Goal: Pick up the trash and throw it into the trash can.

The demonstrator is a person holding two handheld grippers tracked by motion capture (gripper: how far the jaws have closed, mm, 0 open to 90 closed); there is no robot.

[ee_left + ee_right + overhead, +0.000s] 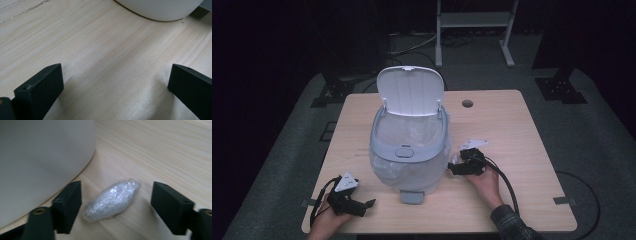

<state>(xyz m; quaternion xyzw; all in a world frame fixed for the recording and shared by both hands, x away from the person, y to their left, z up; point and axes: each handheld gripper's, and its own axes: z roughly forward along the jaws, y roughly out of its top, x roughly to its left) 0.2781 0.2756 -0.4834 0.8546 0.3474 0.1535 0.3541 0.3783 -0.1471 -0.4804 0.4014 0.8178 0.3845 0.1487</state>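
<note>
Nearest, left gripper (368,203) low at the tabletop's (512,125) front edge, jaws wide over bare wood. Farther in, right gripper (116,202) just beside the white bin's (409,150) right wall, jaws well apart and astride a crumpled wad of clear plastic wrap (111,200), pads not touching it. Wad flat on the tabletop. Beyond, bin lid (410,90) raised upright.

My left gripper (116,82) hangs low over the pale wooden table (100,50), its two black jaws spread wide with only bare wood between them; the white bin's (160,10) rounded base sits on the table ahead
</note>
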